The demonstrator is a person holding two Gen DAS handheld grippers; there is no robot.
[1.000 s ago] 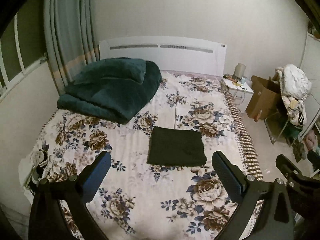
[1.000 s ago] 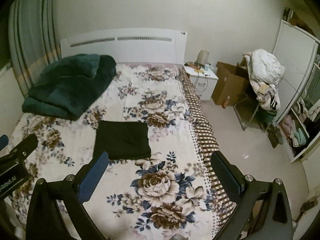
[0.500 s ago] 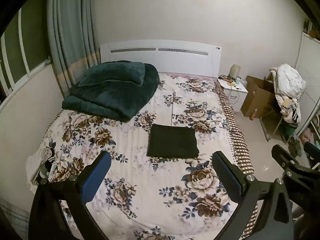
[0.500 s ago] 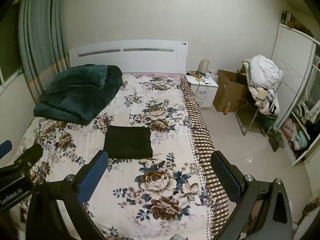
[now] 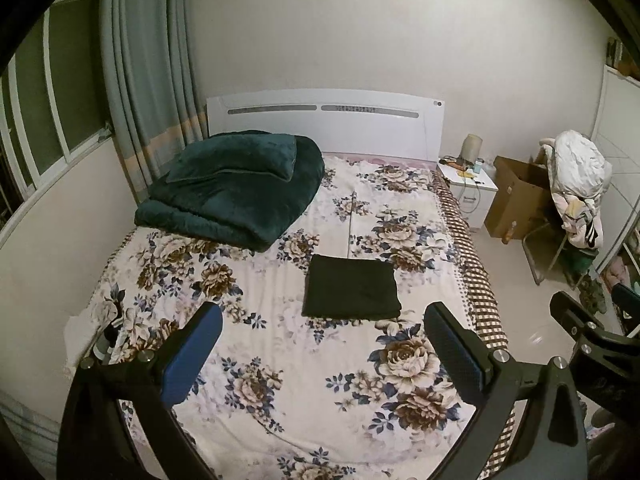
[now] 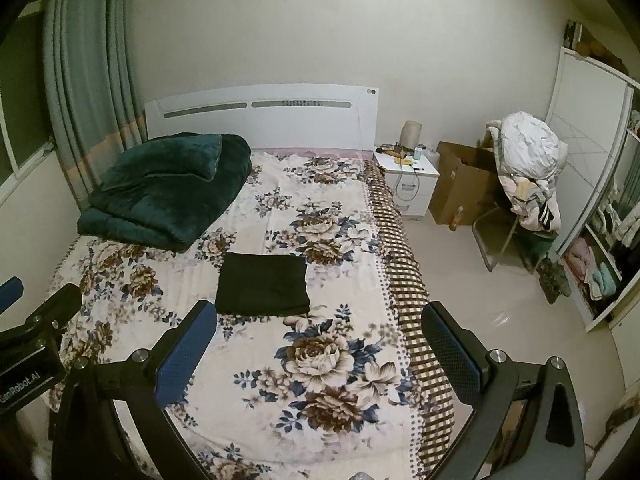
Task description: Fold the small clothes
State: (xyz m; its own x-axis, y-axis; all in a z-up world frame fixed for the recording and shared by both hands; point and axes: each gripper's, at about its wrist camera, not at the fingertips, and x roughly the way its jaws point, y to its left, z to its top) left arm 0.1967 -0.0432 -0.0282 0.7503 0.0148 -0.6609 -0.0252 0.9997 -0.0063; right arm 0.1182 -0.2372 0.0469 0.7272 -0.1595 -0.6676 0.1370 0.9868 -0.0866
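A dark garment [image 5: 351, 293] lies folded into a flat rectangle near the middle of the flowered bed [image 5: 280, 360]; the right wrist view shows the same garment [image 6: 264, 289]. My left gripper [image 5: 322, 326] hangs open well above and short of the garment, with nothing between its blue-padded fingers [image 5: 192, 350]. My right gripper [image 6: 318, 324] is open too, empty, held high over the bed's near right part. Each gripper shows at the edge of the other's view: the right gripper [image 5: 588, 332] and the left gripper [image 6: 36, 320].
A folded dark green blanket [image 5: 236, 188] lies at the head of the bed on the left. A white nightstand [image 6: 408, 176], a cardboard box [image 6: 464, 188] and a chair heaped with clothes [image 6: 528, 168] stand right of the bed. Curtains [image 5: 148, 80] hang at left; open shelves [image 6: 600, 248] stand far right.
Both grippers have pulled back and risen away from the bed, so the garment looks smaller and more of the room shows. The garment has not moved. Both stay open.
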